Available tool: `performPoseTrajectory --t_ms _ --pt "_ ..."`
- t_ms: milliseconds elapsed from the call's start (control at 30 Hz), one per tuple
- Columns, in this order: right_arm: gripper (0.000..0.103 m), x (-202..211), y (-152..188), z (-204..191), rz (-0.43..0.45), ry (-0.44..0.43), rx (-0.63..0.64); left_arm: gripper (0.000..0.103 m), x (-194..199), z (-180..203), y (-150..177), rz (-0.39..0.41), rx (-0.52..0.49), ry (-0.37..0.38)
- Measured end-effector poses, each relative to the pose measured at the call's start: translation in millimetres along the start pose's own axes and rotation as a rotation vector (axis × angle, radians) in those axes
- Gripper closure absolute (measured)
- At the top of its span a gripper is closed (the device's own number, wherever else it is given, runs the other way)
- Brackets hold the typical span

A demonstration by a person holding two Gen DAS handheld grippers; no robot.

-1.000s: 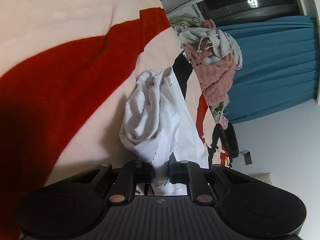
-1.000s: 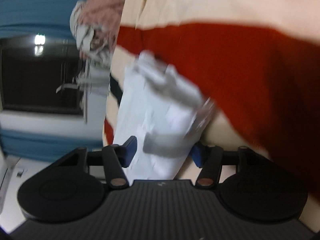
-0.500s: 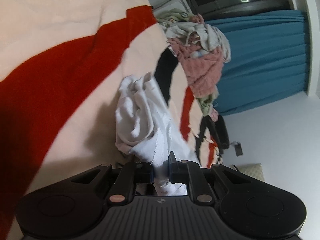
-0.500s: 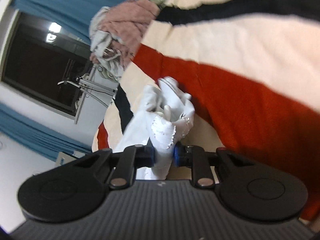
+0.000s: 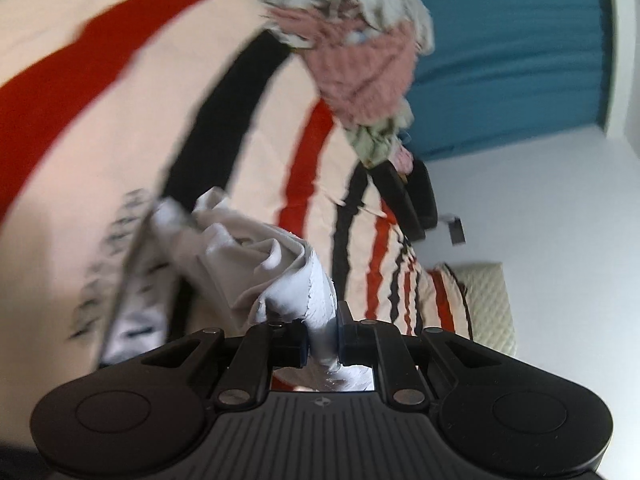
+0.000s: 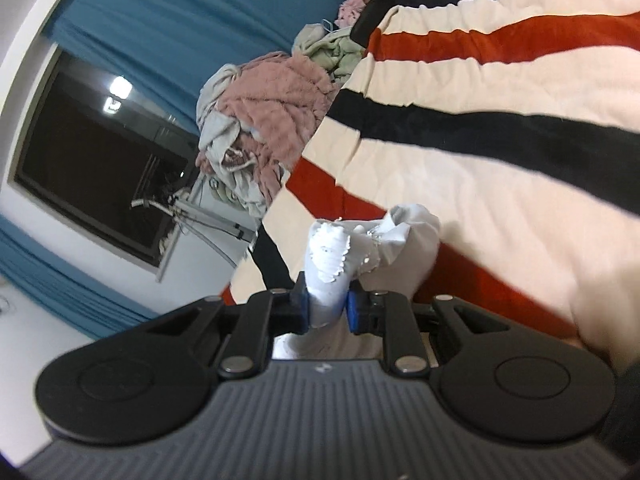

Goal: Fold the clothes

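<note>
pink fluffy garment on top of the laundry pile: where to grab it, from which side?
Grip the free fold of the pink fluffy garment that hangs toward the striped red, cream and black blanket. Probably come from the blanket side: there the pile of crumpled clothes is exposed, while grey and green pieces wrap the far edges. Both tools hold white cloth now.

Left wrist view is pretty smeared: the laundry pile (image 5: 352, 40) is just a blur, can't tell single pieces apart. The white garment (image 5: 256, 264) drops behind the left gripper (image 5: 322, 340) body, so its lower part is hidden, and the dark streaks left of the garment are unreadable. The striped blanket (image 5: 120, 120) is cut off by the frame edge.
</note>
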State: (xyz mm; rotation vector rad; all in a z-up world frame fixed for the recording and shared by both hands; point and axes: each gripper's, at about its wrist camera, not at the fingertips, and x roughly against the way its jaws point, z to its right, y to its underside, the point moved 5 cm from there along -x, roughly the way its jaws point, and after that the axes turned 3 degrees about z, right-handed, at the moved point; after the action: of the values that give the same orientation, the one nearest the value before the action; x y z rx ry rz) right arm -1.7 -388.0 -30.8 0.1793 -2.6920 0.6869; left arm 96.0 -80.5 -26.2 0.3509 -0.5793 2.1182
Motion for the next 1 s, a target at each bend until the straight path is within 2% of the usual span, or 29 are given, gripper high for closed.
performPoseTrajectory --t_ms 100,267,400,500,533,600,700,767,833,967,1000 --pt "0.082 -16.2 -40.0 -0.7 0.012 -0.015 -0.005 0.089 -48.4 36.3 -15.5 -0.031 -0.059 -0.020" --pt "0.082 -83.6 -119.4 3.8 0.015 0.025 -0.023 0.089 -151.3 91.9 -58.1 -0.049 -0.149 -0.054" --pt "0.082 -142.8 -188.0 -8.3 0.004 0.002 -0.012 0.089 -219.0 143.8 -105.5 0.005 -0.201 0.013" --pt "0.082 -166.2 -233.0 -26.8 0.077 -0.064 0.041 0.089 -252.8 178.6 -122.1 0.075 -0.296 0.082" --pt "0.082 -171.4 -241.9 -33.5 0.112 -0.075 0.094 0.088 -263.6 181.6 -121.4 0.091 -0.329 0.079" --pt "0.082 -181.9 -247.6 -34.2 0.167 -0.075 0.172 0.087 -285.3 184.9 -119.0 0.119 -0.395 0.069" --pt "0.081 -205.5 -237.1 -3.0 0.172 -0.030 0.187 0.087 -320.5 142.2 -98.4 0.081 -0.476 -0.022" --pt "0.081 -226.1 -212.6 34.2 0.111 0.052 0.188 0.087 -343.2 112.5 -84.7 0.053 -0.527 -0.085" --pt "0.081 -242.7 -183.5 70.7 0.030 0.130 0.198 0.088 -357.3 70.7 -67.6 -0.027 -0.551 -0.168" --pt "0.080 -252.1 -134.9 120.9 -0.105 0.223 0.125 0.082 -349.2 37.0 -47.1 -0.054 -0.651 -0.201" --pt "0.079 -248.2 -133.4 118.8 -0.110 0.238 0.131 0.080 -342.9 39.2 -44.3 -0.045 -0.674 -0.216"
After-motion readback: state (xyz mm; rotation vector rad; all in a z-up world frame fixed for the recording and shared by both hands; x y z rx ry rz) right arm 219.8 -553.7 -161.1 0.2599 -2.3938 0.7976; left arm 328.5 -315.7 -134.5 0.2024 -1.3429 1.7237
